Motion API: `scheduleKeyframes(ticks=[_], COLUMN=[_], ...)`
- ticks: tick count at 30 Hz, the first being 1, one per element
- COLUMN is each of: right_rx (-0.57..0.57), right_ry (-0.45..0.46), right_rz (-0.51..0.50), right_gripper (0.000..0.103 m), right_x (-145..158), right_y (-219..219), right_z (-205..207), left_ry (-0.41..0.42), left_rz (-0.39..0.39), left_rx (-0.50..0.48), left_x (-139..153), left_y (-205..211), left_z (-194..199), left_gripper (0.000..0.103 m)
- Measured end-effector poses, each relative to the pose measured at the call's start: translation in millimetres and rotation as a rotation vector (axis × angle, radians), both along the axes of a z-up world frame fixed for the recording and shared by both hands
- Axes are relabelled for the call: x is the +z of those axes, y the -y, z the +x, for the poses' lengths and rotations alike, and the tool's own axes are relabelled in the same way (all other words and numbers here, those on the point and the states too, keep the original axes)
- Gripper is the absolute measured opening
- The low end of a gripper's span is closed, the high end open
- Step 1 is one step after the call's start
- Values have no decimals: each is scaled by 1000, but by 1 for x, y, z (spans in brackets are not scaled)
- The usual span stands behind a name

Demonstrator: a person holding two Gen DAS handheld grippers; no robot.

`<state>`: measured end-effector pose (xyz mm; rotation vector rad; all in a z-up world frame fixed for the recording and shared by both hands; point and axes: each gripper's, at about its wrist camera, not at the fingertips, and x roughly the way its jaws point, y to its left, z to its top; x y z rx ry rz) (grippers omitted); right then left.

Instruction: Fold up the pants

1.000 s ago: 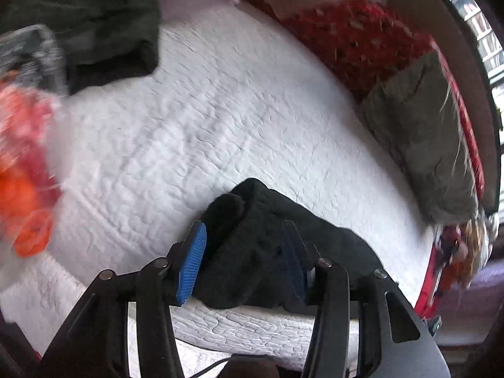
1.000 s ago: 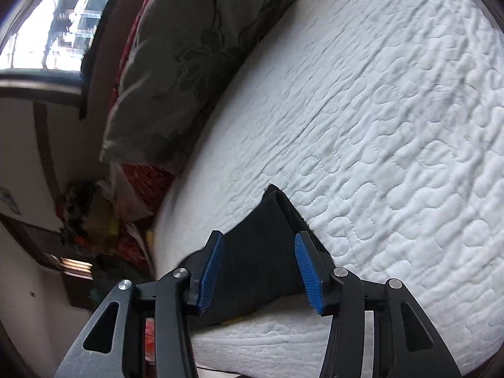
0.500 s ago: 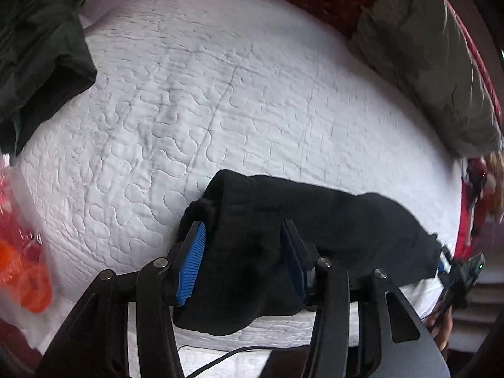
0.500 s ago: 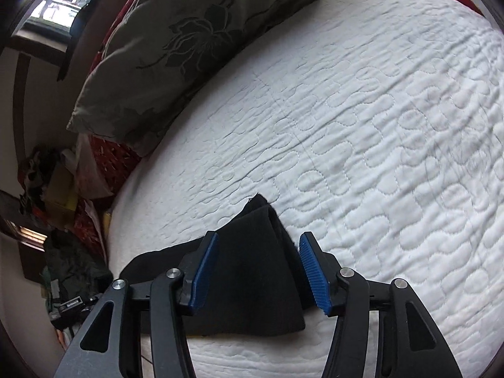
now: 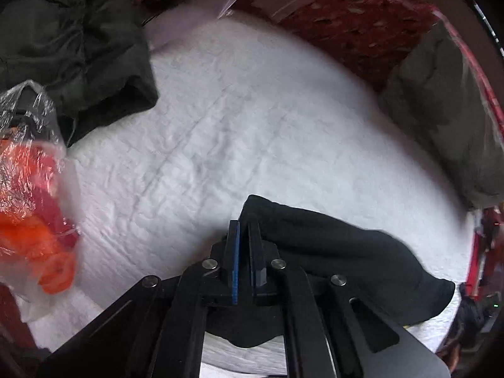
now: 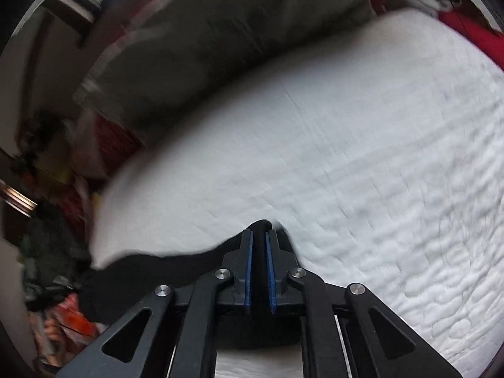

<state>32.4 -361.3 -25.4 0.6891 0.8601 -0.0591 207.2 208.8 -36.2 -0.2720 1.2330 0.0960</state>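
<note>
On the left wrist view, a clear plastic bag (image 5: 31, 189) with orange and red contents sits at about nine o'clock at the edge of the white quilt (image 5: 252, 126), and a dark green garment (image 5: 72, 41) lies heaped at ten to eleven o'clock. The left gripper (image 5: 245, 230) is at six o'clock, its jaws pressed together on a bunched corner of the black pants (image 5: 330, 252), which trail away toward four o'clock across the quilt, near its front edge. A grey-green pillow (image 5: 447, 110) lies at two to three o'clock, well apart from the pants. On the right wrist view, the right gripper (image 6: 259, 239) is likewise clamped on a black corner of the pants (image 6: 151, 277) at six o'clock, the cloth running off toward eight o'clock, with the pillow (image 6: 220, 47) across the top from ten to twelve. The main risk, as I judge it, is that each bite is thin: only a small peak of cloth shows past the pads, so a quick lift or pull could let a corner slip free and the fold collapse. Bunched layers in the left grip could also carry up a twisted leg. A wide swing to the left might brush the plastic bag or drag the pants onto the green garment.
</note>
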Motion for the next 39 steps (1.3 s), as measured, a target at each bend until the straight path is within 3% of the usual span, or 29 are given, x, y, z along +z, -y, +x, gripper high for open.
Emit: scheduleKeyframes(ticks=[3,6,10,11,12,14,16,17,18,19,20,24,28,31,32,33,34,39], right_rx=[2,-14,-33,-40,-50,-49,-45,-32,-8,21,45,-9,10,-10,-6,8,36,283], right_ry=[36,-42,-62,-58,-55,-52,-64,-69,-82,-98,-106,-167,-179,-110,-84,-59,-43,-12], right_rz=[-3,-25,78,101,104,112,96,78,33,-18,-61,-56,-102,-97,-84,-61,-30,25], right_gripper=[5,10,13,21,34,49,49,44,21,7,5,10,17,26,36,44,46,47], right_x=[15,-4,-25,-27,-27,-29,-32,-32,-33,-32,-29,-40,-31,-9,-3,3,7,16], right_y=[1,5,13,14,16,16,10,5,-2,-9,-13,-1,-9,-14,-16,-20,-27,-99], right_z=[2,6,-2,-5,-7,-9,-6,-2,2,6,9,-1,-4,-3,-2,3,12,67], left_ry=[-35,-38,-62,-65,-70,-74,-71,-73,-81,-88,-90,-79,-53,-77,-86,-99,-105,-120], left_rz=[14,-51,-78,-84,-94,-98,-99,-95,-90,-91,-97,-133,-193,-237,-232,-219,-212,-205], left_rx=[15,58,54,58,65,69,67,63,59,57,55,41,36,11,8,6,0,-40], left_x=[-19,-25,-24,-24,-26,-28,-27,-27,-27,-28,-27,-23,-17,-19,-21,-23,-24,-29], left_y=[-1,-10,-12,-13,-14,-12,-10,-10,-11,-11,-12,-19,-25,-20,-18,-15,-13,1], left_z=[0,1,2,4,5,8,6,4,3,4,3,1,5,15,17,21,23,30], left_gripper=[3,3,3,3,3,4,7,8,12,14,15,15,15,32,35,35,35,35])
